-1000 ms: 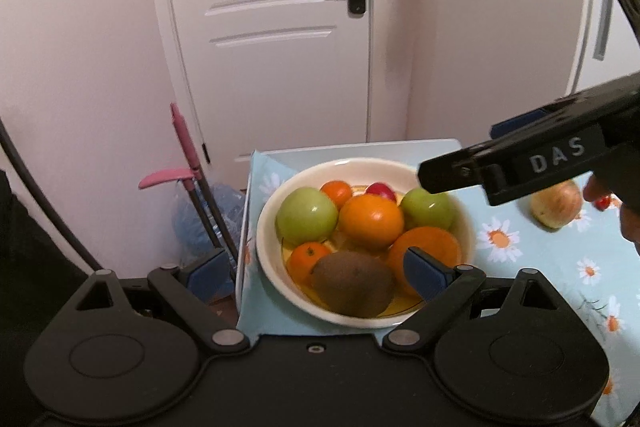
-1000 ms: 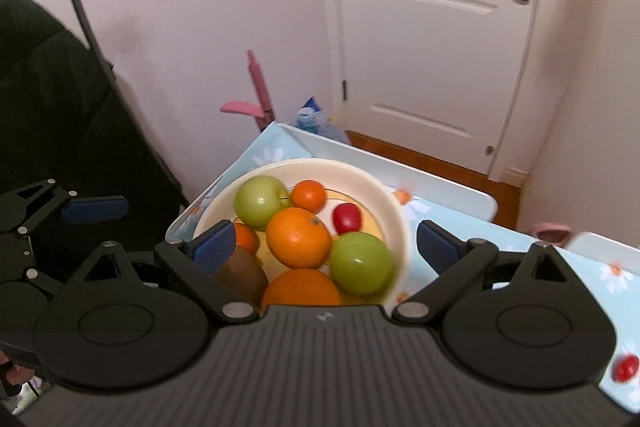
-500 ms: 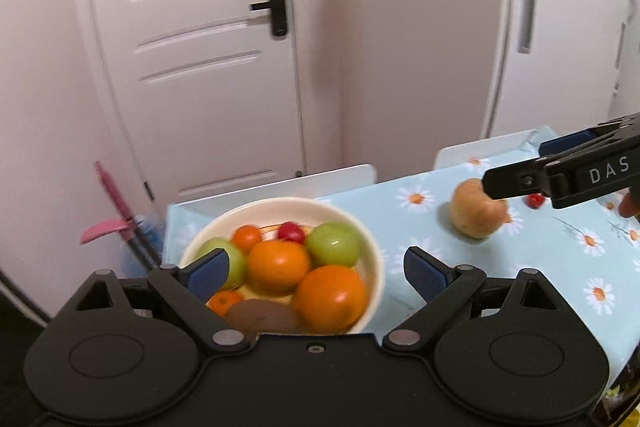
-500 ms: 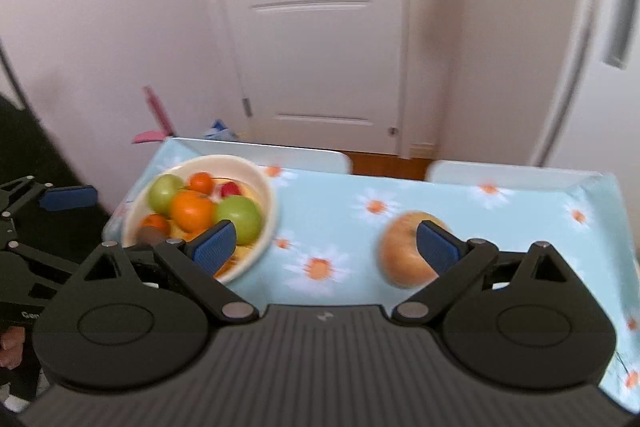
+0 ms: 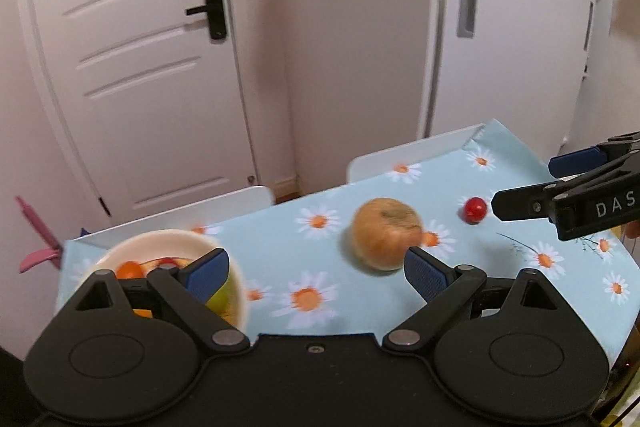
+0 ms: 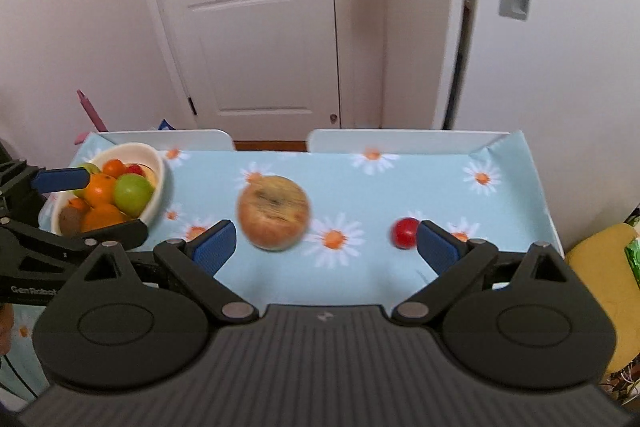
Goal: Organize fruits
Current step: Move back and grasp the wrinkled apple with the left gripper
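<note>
From the left wrist, the left gripper [image 5: 316,273] is spread wide and holds nothing, above a daisy-print cloth [image 5: 500,287]. A blurred brownish apple [image 5: 386,233] lies just beyond its right finger, a small red fruit [image 5: 475,209] farther right, near the tip of the right gripper [image 5: 560,187], which enters from the right edge. The bowl [image 5: 168,243] is mostly hidden behind the left finger. The right wrist view shows the bowl [image 6: 154,187] whole at the cloth's far left, piled with green apples [image 6: 133,191], oranges [image 6: 99,189] and a kiwi [image 6: 70,217], beside the left gripper [image 6: 80,199]. The right gripper [image 6: 326,247] is also wide open and empty, with the apple [image 6: 274,213] and red fruit [image 6: 404,233] between its fingers, on the cloth [image 6: 400,183] beyond them.
</note>
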